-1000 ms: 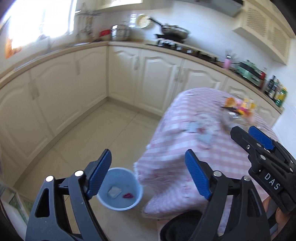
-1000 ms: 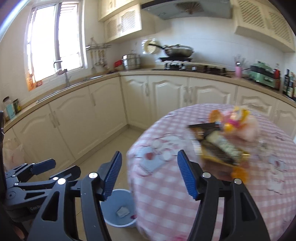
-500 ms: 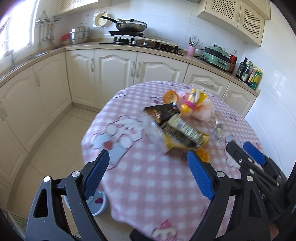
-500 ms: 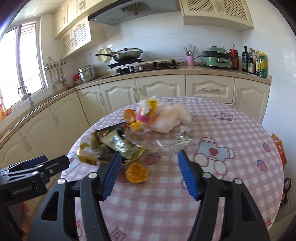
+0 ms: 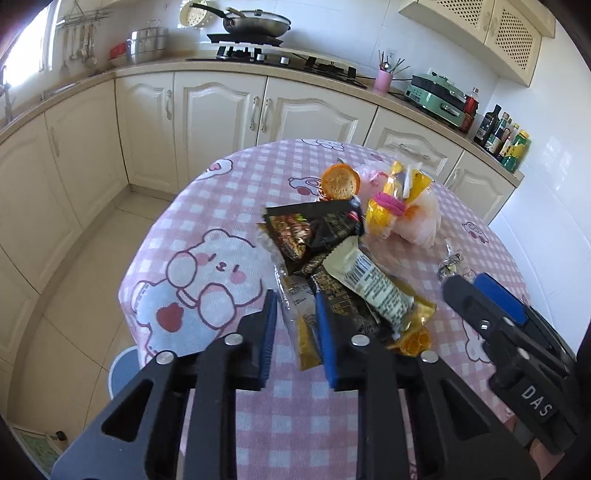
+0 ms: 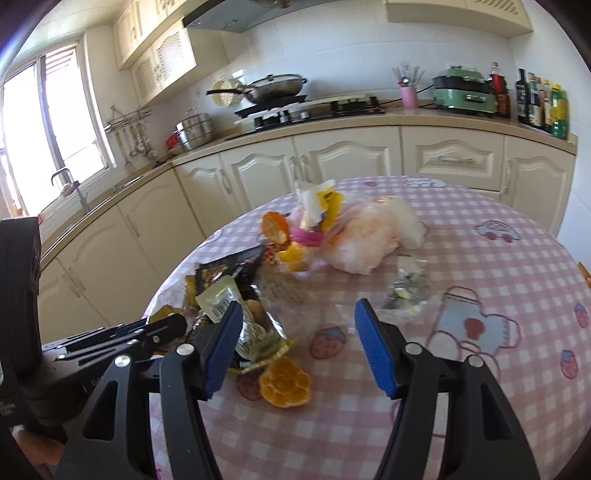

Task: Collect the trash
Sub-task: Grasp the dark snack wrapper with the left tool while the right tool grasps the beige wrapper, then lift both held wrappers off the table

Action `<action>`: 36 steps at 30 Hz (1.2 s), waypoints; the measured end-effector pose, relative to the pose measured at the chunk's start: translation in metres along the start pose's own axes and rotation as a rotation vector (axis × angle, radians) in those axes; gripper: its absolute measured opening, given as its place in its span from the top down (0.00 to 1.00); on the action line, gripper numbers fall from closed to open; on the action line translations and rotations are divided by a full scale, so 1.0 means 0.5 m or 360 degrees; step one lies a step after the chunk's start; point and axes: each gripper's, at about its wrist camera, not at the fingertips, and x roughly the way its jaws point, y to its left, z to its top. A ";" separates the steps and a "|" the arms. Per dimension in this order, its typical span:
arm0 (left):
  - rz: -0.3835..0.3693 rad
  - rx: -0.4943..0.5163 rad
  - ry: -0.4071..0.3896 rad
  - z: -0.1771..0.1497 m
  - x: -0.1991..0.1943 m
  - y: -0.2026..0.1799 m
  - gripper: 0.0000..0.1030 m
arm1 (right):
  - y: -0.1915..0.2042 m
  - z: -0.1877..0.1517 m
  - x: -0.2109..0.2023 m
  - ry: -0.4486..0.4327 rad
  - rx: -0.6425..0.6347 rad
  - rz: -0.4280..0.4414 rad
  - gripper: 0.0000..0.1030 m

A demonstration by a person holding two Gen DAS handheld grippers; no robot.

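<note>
A heap of snack wrappers lies on the round table with a pink checked cloth. My left gripper has its jaws narrowed around a clear and gold wrapper at the near end of the heap. An orange peel and a pink-white plastic bag lie behind. My right gripper is open and empty over the cloth, with the wrappers to its left, an orange half below it and a crumpled clear wrapper to its right.
A pale blue bin stands on the tiled floor at the table's left edge. Cream cabinets and a worktop with a wok, a green appliance and bottles ring the room. The right gripper also shows in the left wrist view.
Both grippers swung from the floor bin up to the table and came in close to the trash. My left gripper's jaws narrowed around the near wrapper.
</note>
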 end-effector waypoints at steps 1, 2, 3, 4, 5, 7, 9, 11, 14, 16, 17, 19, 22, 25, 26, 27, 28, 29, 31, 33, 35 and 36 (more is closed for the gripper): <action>-0.0013 0.0002 -0.0006 -0.003 -0.003 0.001 0.84 | 0.008 0.002 0.007 0.0015 -0.0016 0.0022 0.40; -0.0018 0.0003 -0.0009 -0.003 -0.004 0.003 0.84 | 0.015 0.003 0.012 0.0025 -0.0030 0.0046 0.42; -0.0025 0.0002 -0.0016 -0.006 -0.007 0.005 0.86 | 0.025 0.004 0.018 0.0041 -0.0044 0.0076 0.45; -0.0032 0.0004 -0.0023 -0.008 -0.011 0.007 0.87 | 0.036 0.004 0.023 0.0058 -0.0057 0.0106 0.49; -0.0035 0.0013 -0.0027 -0.010 -0.013 0.008 0.88 | 0.046 0.005 0.030 0.0081 -0.0068 0.0147 0.52; -0.0047 0.0025 -0.0030 -0.015 -0.018 0.011 0.92 | 0.055 0.006 0.043 0.0120 -0.0073 0.0200 0.56; -0.0062 0.0029 -0.0033 -0.018 -0.022 0.015 0.92 | 0.062 0.005 0.059 0.0173 -0.0076 0.0233 0.59; -0.0070 0.0030 -0.0036 -0.019 -0.026 0.021 0.93 | 0.068 0.001 0.075 0.0228 -0.0079 0.0244 0.64; -0.0078 0.0033 -0.0037 -0.021 -0.027 0.028 0.93 | 0.081 -0.008 0.089 0.0295 -0.0129 0.0251 0.73; -0.0076 0.0026 -0.0044 -0.022 -0.030 0.032 0.94 | 0.089 -0.012 0.088 0.0290 -0.0173 0.0214 0.82; -0.0076 0.0022 -0.0050 -0.023 -0.032 0.033 0.94 | 0.091 -0.013 0.085 0.0281 -0.0189 0.0199 0.86; -0.0069 0.0025 -0.0062 -0.023 -0.038 0.030 0.95 | 0.092 -0.014 0.076 0.0256 -0.0204 0.0177 0.90; -0.0055 0.0040 -0.0099 -0.022 -0.055 0.027 0.96 | 0.095 -0.013 0.056 0.0201 -0.0228 0.0148 0.94; -0.0043 0.0059 -0.0148 -0.017 -0.077 0.024 0.97 | 0.092 -0.009 0.033 0.0144 -0.0204 0.0138 0.94; -0.0041 0.0063 -0.0162 -0.015 -0.084 0.022 0.97 | 0.087 -0.008 0.021 0.0119 -0.0187 0.0134 0.94; -0.0039 0.0066 -0.0178 -0.012 -0.092 0.021 0.97 | 0.081 -0.004 0.014 0.0098 -0.0171 0.0136 0.94; -0.0040 0.0071 -0.0191 -0.009 -0.099 0.019 0.97 | 0.075 -0.001 0.003 0.0076 -0.0151 0.0139 0.94; -0.0039 0.0076 -0.0199 -0.007 -0.104 0.018 0.97 | 0.070 0.003 -0.005 0.0059 -0.0138 0.0140 0.94; -0.0042 0.0089 -0.0233 -0.002 -0.120 0.008 0.97 | 0.063 0.009 -0.018 0.0029 -0.0118 0.0138 0.94; -0.0026 0.0108 -0.0269 0.003 -0.135 -0.003 0.97 | 0.056 0.012 -0.036 -0.0007 -0.0102 0.0130 0.94; -0.0005 0.0123 -0.0297 0.008 -0.148 -0.011 0.97 | 0.049 0.017 -0.051 -0.0043 -0.0087 0.0113 0.94; -0.0003 0.0129 -0.0309 0.010 -0.154 -0.016 0.97 | 0.040 0.020 -0.062 -0.0059 -0.0067 0.0115 0.94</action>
